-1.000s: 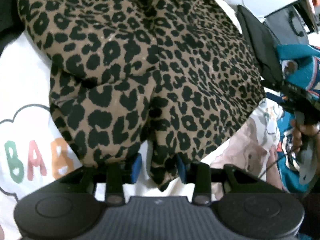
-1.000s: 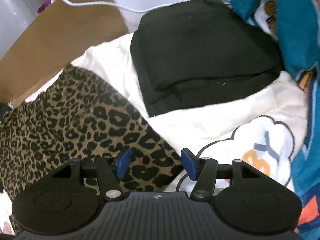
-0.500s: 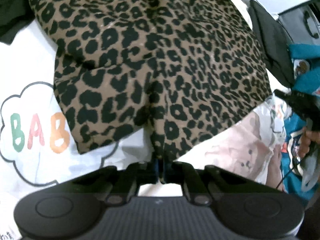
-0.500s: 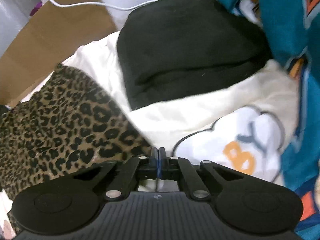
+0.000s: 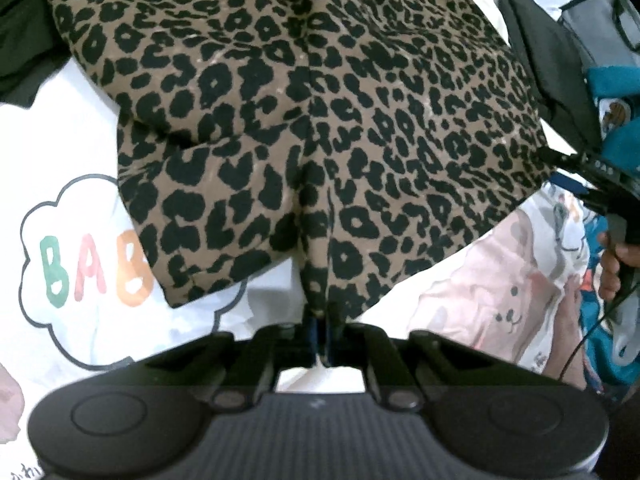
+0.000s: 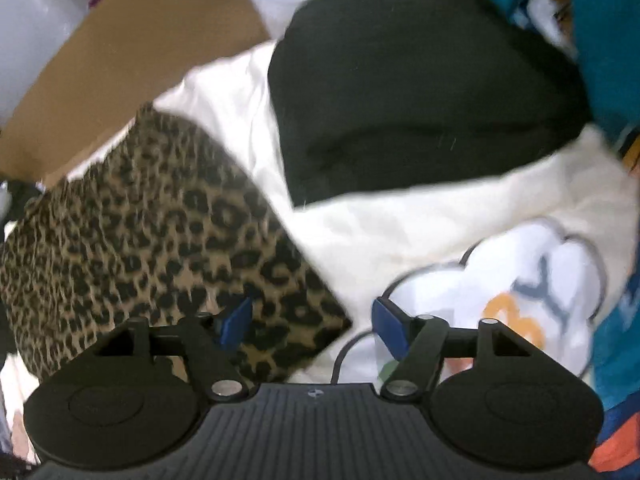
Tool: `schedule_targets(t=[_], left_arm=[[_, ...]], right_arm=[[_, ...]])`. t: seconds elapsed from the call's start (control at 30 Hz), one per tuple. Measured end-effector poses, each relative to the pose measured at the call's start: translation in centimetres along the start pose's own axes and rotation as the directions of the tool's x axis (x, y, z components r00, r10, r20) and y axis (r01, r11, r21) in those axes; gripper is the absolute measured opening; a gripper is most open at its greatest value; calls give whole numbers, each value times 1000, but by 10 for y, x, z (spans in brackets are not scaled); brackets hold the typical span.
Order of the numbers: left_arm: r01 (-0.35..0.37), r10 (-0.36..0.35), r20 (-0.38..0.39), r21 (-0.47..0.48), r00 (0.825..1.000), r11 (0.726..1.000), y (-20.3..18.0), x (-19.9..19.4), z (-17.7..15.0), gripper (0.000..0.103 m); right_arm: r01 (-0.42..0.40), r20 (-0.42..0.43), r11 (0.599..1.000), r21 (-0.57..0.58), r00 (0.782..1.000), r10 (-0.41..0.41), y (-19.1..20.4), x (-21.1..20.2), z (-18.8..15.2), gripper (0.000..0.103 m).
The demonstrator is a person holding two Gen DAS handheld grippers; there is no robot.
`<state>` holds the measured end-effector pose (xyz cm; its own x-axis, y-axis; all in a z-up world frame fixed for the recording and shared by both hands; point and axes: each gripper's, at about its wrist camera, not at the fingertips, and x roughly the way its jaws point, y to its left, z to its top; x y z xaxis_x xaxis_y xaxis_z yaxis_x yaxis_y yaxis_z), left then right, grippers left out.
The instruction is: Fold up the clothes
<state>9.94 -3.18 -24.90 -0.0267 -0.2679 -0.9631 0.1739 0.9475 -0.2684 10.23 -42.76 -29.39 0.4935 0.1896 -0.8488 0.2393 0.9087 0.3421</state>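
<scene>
A leopard-print garment (image 5: 320, 120) lies spread over a white cloth. In the left wrist view my left gripper (image 5: 320, 334) is shut on the garment's near edge, and the fabric puckers into a fold above it. In the right wrist view the same leopard garment (image 6: 140, 240) lies at the left, one corner reaching between the fingers. My right gripper (image 6: 310, 320) stands open over that corner, holding nothing. The left wrist view shows the right gripper (image 5: 576, 172) at the garment's right edge, held by a hand (image 5: 608, 268).
Under everything lies a white cloth (image 5: 60, 240) with a cloud print and coloured letters (image 6: 520, 300). A folded black garment (image 6: 420, 100) sits beyond it, with teal clothing (image 6: 600, 40) to the right. Cardboard (image 6: 120, 60) lies at the back left. A pink bunny-print cloth (image 5: 500, 280) is near right.
My left gripper closed on the leopard garment's near edge and keeps hold. My right gripper shut half a second ago and has since opened again beside the garment's corner.
</scene>
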Motion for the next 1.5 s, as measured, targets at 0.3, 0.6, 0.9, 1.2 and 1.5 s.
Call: schedule_targets(t=[0.3, 0.6, 0.9, 1.2, 1.5], left_arm=[[-1, 2, -11, 60, 1000, 998, -17, -3, 2, 4], [68, -68, -4, 118, 998, 991, -34, -16, 1, 4], [28, -19, -58, 158, 998, 987, -28, 16, -4, 20], [36, -39, 31, 75, 999, 997, 15, -32, -7, 39], [-37, 39, 147, -19, 988, 999, 80, -69, 2, 39]], right_arm=[[-6, -4, 1000, 17, 1000, 7, -3, -11, -1, 2], [107, 31, 994, 35, 994, -108, 11, -39, 24, 2], [222, -5, 973, 61, 975, -222, 14, -30, 10, 12], [124, 36, 985, 119, 991, -129, 58, -47, -25, 27], [24, 9, 997, 68, 1000, -25, 119, -61, -66, 28]])
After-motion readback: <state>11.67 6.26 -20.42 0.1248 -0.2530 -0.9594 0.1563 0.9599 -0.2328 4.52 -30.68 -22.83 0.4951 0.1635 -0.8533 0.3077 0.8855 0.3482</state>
